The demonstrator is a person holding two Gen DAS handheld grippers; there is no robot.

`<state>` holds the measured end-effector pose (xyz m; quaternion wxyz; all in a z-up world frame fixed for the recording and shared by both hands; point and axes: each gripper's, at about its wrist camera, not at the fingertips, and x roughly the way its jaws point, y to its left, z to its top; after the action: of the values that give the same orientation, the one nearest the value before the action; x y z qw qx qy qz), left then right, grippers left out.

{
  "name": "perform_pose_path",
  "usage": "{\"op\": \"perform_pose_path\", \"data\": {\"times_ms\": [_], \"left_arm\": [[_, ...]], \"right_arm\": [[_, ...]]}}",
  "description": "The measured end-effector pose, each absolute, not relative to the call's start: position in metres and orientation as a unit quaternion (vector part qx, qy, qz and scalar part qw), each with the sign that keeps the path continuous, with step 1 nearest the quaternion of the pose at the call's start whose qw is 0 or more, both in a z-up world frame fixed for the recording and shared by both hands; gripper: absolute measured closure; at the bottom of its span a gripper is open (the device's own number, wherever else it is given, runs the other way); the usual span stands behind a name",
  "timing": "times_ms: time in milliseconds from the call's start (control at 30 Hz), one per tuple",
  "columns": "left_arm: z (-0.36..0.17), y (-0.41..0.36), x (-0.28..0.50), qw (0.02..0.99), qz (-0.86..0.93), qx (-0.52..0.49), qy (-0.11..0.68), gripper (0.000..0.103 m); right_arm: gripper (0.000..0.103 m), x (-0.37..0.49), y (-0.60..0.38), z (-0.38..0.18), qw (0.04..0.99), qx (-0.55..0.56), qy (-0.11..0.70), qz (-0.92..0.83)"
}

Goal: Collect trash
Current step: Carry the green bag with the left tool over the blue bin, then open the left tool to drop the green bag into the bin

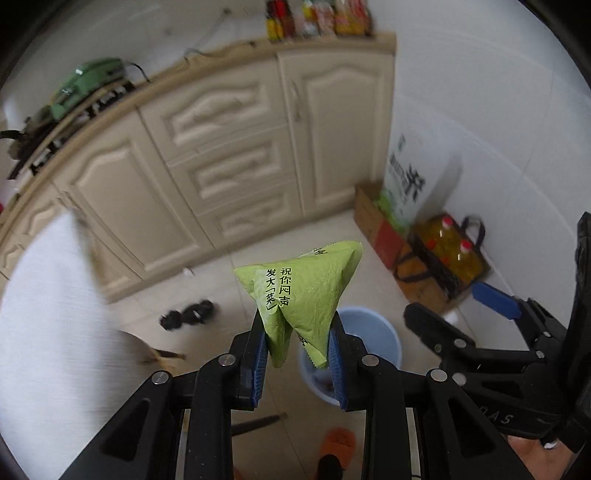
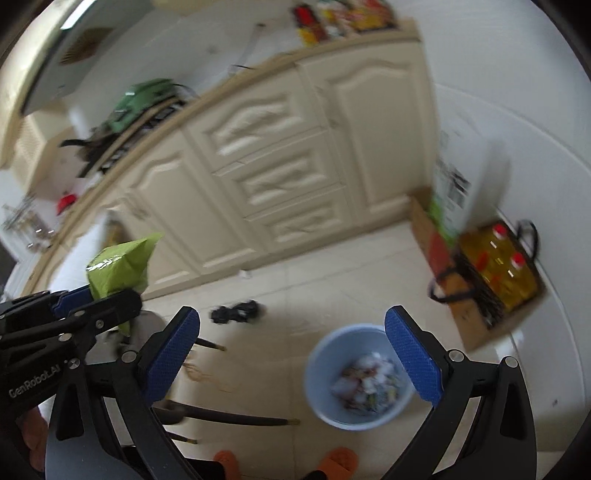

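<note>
Two claws, left claw (image 1: 297, 363) pinching green wrapper (image 1: 301, 291) (crumpled), right claw (image 2: 293, 360) wide

Blurred beyond reading: bottle labels (image 1: 317, 18) on the counter and rice-sack print (image 1: 406, 177); hidden behind the green wrapper (image 1: 306, 291) and left gripper (image 1: 297, 339), most of the blue bin (image 1: 373, 332); indistinct, the bin's contents (image 2: 364, 384).

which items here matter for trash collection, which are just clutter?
Job:
- green snack packet, pinched in the left claw
- blue bin, already holding trash
- right claw, open, holding nothing

Clutter:
- oil bottles in a bag
- black item on the floor
- orange slippers
- cream cabinets
</note>
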<state>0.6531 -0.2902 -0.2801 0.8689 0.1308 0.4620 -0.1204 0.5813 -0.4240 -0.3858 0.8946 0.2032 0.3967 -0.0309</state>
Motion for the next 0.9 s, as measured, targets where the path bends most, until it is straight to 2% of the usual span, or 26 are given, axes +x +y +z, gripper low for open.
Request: {"op": "perform_pose_path", "data": {"times_ms": [67,267,433,567,733,767,800,833,900], "left_arm": [[-0.316,-0.302,0.672,0.854,-0.119,0.133,0.489,0.078],[-0.436,-0.318,0.725,0.803,-0.102,0.131,0.572,0.078],[-0.529,-0.324,0.769,0.768,-0.11,0.166,0.609,0.077],[-0.579,-0.329,0.791,0.754,-0.113,0.165,0.626,0.077],[-0.622,-0.338,0.807,0.747,-0.119,0.182,0.628,0.077],[-0.63,-0.34,0.807,0.746,-0.119,0.181,0.629,0.076],[-0.637,-0.341,0.807,0.745,-0.118,0.182,0.63,0.076],[-0.646,-0.342,0.806,0.745,-0.119,0.182,0.631,0.075],[-0.654,-0.346,0.803,0.746,-0.123,0.18,0.629,0.073]], "right_arm": [[0.001,0.583,-0.441,-0.415,0.885,0.204,0.416,-0.051],[0.001,0.585,-0.48,-0.549,0.822,0.224,0.511,-0.114],[0.001,0.586,-0.489,-0.645,0.773,0.238,0.571,-0.139],[0.005,0.589,-0.49,-0.707,0.739,0.218,0.616,-0.162],[0.034,0.584,-0.498,-0.748,0.713,0.238,0.641,-0.157],[0.047,0.582,-0.499,-0.752,0.712,0.243,0.641,-0.152],[0.072,0.581,-0.5,-0.753,0.712,0.248,0.64,-0.147],[0.085,0.58,-0.5,-0.755,0.712,0.251,0.641,-0.142],[0.083,0.58,-0.498,-0.754,0.714,0.248,0.64,-0.141]]}}
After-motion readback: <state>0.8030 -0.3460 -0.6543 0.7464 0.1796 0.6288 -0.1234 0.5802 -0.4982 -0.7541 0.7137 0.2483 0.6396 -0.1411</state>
